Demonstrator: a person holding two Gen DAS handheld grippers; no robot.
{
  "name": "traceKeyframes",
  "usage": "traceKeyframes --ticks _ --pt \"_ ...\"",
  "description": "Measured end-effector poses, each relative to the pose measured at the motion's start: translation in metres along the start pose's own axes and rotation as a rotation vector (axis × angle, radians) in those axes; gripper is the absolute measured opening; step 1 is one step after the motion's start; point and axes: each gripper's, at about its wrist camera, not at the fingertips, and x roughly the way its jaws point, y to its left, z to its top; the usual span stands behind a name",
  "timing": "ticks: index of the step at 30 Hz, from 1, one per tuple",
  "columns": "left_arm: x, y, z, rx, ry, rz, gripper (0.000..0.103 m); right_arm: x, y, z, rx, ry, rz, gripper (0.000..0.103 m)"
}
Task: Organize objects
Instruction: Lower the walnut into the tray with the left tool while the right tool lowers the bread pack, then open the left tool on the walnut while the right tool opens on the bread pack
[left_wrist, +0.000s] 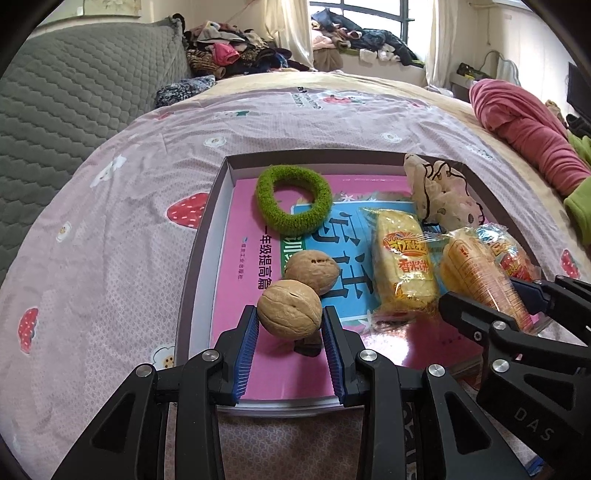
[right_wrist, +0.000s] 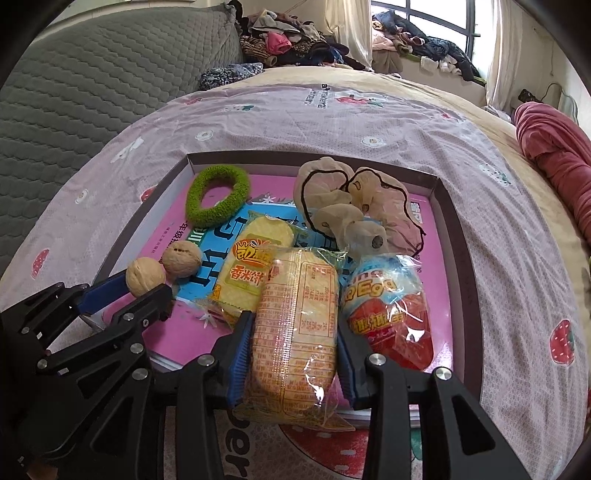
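Observation:
My left gripper (left_wrist: 290, 325) is shut on a walnut (left_wrist: 289, 308), held just above a pink book (left_wrist: 258, 369) lying in a shallow box (left_wrist: 199, 236). A second walnut (left_wrist: 312, 270) lies just beyond it. My right gripper (right_wrist: 295, 343) is shut on a wrapped rice cracker (right_wrist: 295, 328), held over the box's near edge. In the right wrist view the left gripper (right_wrist: 147, 291) holds its walnut (right_wrist: 145, 281) at the left. A second rice cracker pack (right_wrist: 255, 269), a green hair tie (right_wrist: 218, 201), a toy egg pack (right_wrist: 388, 314) and beige scrunchies (right_wrist: 354, 206) lie in the box.
The box sits on a pink strawberry-print bedspread (left_wrist: 110, 240). A grey quilted headboard (left_wrist: 66, 103) stands at the left. A red blanket (left_wrist: 524, 129) lies at the right. Piles of clothes (left_wrist: 236, 51) lie at the far end by the window.

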Motion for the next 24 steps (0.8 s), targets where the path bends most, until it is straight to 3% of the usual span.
traceKeyframes --ticks 10,14,18,21,24 --pt "0.0036 0.0012 -0.0013 0.000 0.003 0.011 0.037 0.0023 -0.0009 -0.0016 0.000 0.007 -0.005 0.043" --pt "0.0054 0.0012 -0.0015 -0.001 0.004 0.013 0.048 0.0037 -0.0021 -0.0026 0.002 0.010 -0.006 0.045" --pt "0.0052 0.0018 -0.0021 -0.003 0.001 0.017 0.050 0.0047 -0.0030 -0.0032 0.001 0.014 -0.009 0.047" --pt "0.0039 0.0045 -0.0015 -0.011 -0.006 0.019 0.067 0.0026 -0.0039 -0.0033 0.002 0.009 -0.009 0.053" --pt "0.0026 0.0077 -0.0011 -0.021 -0.007 0.025 0.069 0.0006 -0.0038 -0.0040 -0.005 0.006 -0.012 0.058"
